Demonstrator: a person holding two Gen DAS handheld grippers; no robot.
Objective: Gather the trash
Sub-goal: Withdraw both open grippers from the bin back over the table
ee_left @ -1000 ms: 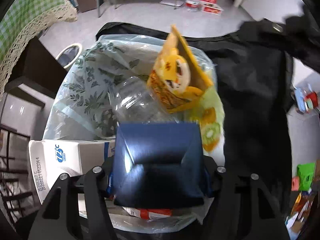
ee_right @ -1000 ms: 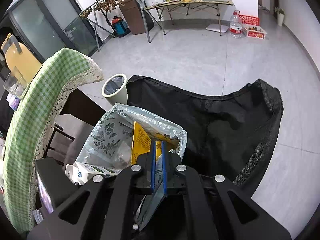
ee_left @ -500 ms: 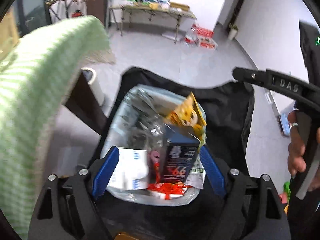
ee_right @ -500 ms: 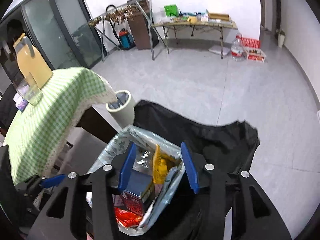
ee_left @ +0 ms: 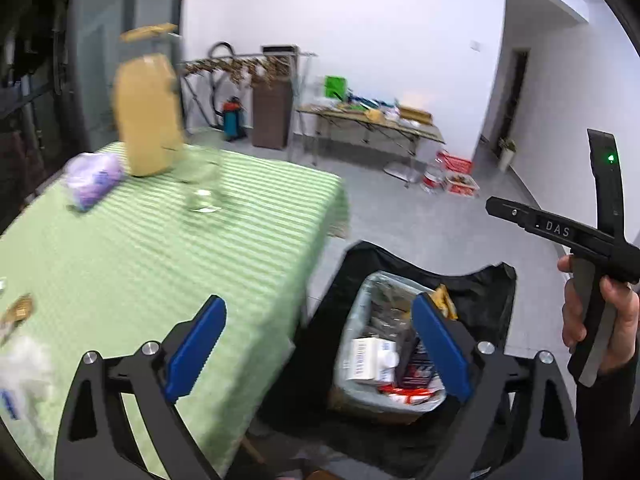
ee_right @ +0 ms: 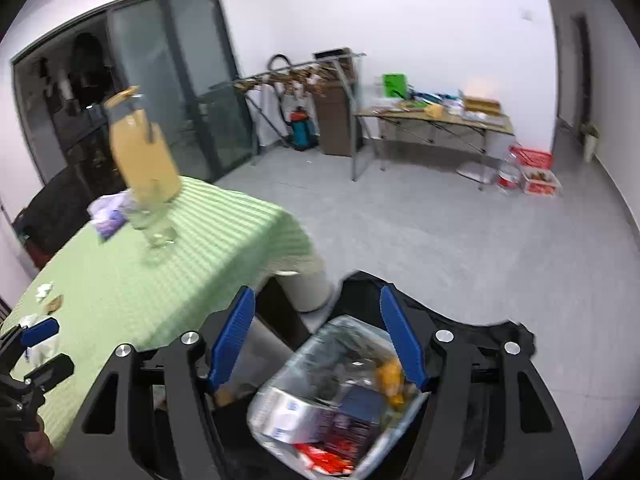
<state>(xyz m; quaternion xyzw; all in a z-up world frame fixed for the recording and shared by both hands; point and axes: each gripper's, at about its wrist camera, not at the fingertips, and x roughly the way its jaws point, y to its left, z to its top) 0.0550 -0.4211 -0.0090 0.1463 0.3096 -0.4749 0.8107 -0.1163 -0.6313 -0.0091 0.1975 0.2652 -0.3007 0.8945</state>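
Both grippers hang in the air above the bin bag, and neither one has anything in it. The left gripper (ee_left: 318, 344) has its blue pads spread wide and still widening, with only the edge of the table and the bag showing in the gap. The right gripper (ee_right: 318, 336) is also letting go, its jaws opening with nothing between them. A hand (ee_left: 600, 328) grips the handle of the right gripper at the far right of the left view.

The trash sits in a clear plastic bag (ee_right: 280, 400) that lines a black fabric bin (ee_left: 488, 288) on the grey floor, just beside the table. Inside I can make out a white carton (ee_left: 370, 360), a dark box (ee_right: 360, 404), a yellow wrapper (ee_right: 390, 376) and something red (ee_right: 328, 458) near the bottom.

The table wears a green checked cloth (ee_left: 160, 248). On it stand a tall yellow jug (ee_right: 144, 160), a clear glass (ee_left: 202, 184) and a purple packet (ee_left: 94, 178). Near its closer end lie crumpled white tissue (ee_left: 22, 368) and a small brown scrap (ee_right: 54, 302).
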